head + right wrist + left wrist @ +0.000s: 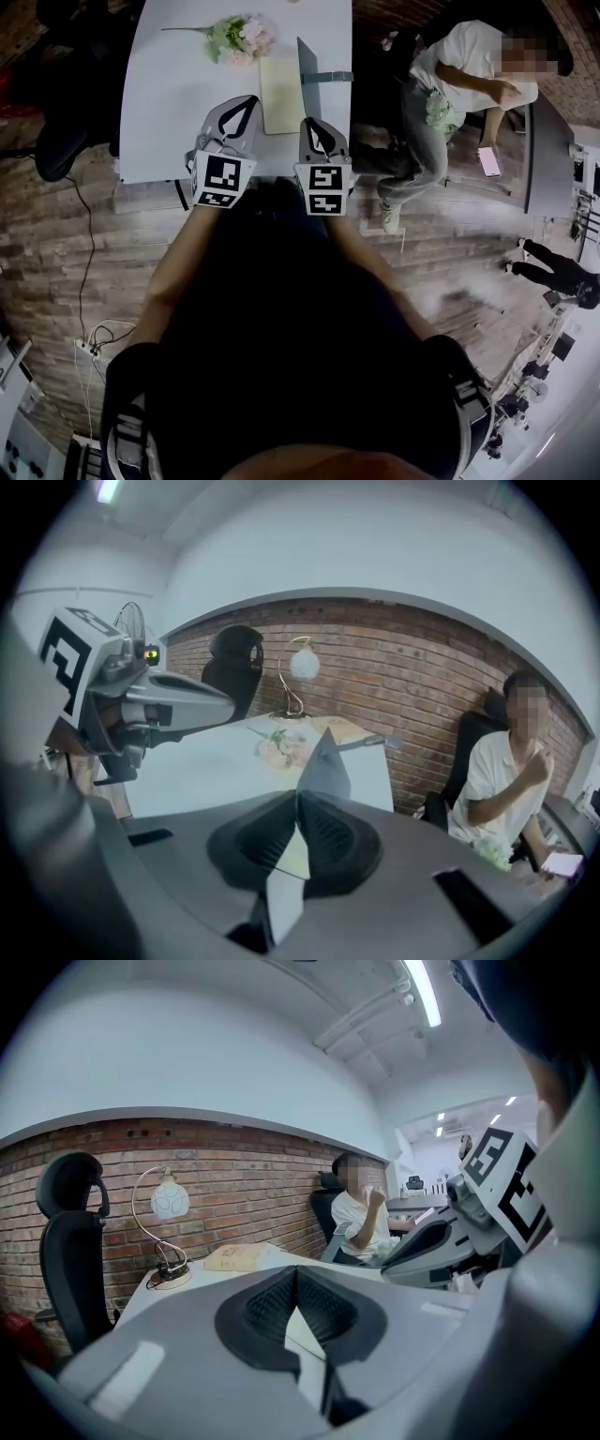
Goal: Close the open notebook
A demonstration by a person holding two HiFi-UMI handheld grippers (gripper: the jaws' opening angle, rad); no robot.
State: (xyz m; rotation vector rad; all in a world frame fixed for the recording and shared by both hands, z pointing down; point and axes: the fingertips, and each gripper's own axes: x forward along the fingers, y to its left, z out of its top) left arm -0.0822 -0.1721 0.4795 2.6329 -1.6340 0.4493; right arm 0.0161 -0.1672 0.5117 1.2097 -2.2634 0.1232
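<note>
notebook [281, 94] is lying open on the table [169, 103] by its near edge. the cream page is lying flat and the grey cover [307, 67] is standing up on its right w/ a strap sticking out. l gripper [251, 101] is hovering just left of the page, jaws meeting tip to tip, nothing btwn them. r gripper [309, 124] is sitting at the cover's near corner, jaws also pressed together, empty; can't tell if it's touching. flowers [239, 39] are lying beyond the notebook.

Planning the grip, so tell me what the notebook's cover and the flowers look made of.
Grey-covered notebook: matte, stiff cover, probably card or faux leather; it stands flat without sagging. Cream pages look like paper. Pink flower bunch: possibly fabric or plastic; too small to tell.
</note>
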